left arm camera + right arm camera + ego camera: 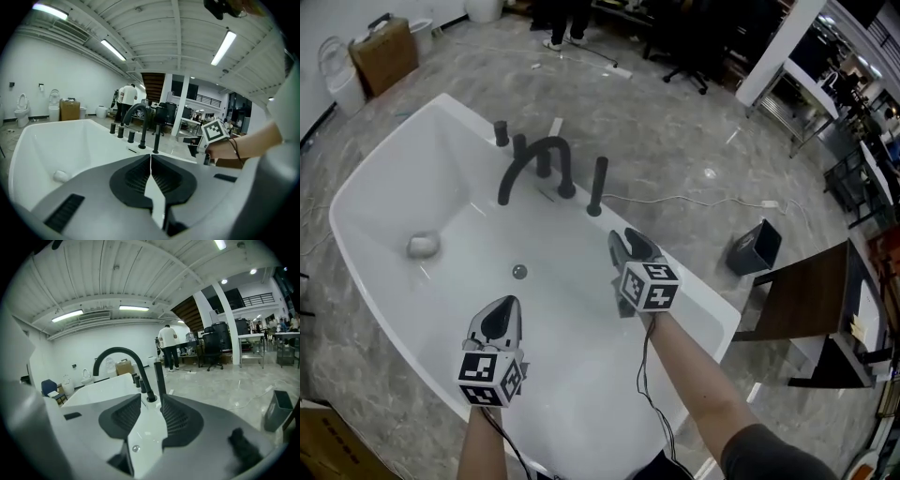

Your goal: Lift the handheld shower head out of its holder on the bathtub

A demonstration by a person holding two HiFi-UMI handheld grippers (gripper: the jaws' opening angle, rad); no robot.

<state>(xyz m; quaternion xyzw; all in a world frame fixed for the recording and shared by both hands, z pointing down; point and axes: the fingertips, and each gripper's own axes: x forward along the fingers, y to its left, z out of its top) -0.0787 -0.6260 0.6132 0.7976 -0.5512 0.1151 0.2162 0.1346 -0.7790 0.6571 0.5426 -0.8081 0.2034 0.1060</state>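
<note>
Bathtub [366,187]: one, white, on a grey marbled floor.
Fittings: five black pieces in a row along the tub's far rim. These are three short knobs [501,133], one arched spout [534,150] and one shower head.
Shower head [598,185]: a slim wand, upright in its holder at the right end of that row. Nothing touches it.
Left gripper [508,305]: one. You hold it over the basin, toward the tub's near edge, with its tongs pressed together on nothing.
Right gripper [626,242]: one. You hold it over the basin, near the far rim, with its tongs spread and empty. The wand stands beyond the gap, clear of both pads.
Inside the tub: one round drain [518,272] and one white rounded lump [422,246] toward the left end.
Floor: one cardboard box [384,52], one black bin [755,246] and one white cable [694,199].
Head view alone: both grippers together, plus the drain, bin and cable.
Left gripper view alone: your right hand from the side, carrying its marker cube [216,133].
Right gripper view alone: the wand lined up with the right jaw's tip, and a standing person [168,345] shown full height.
</note>
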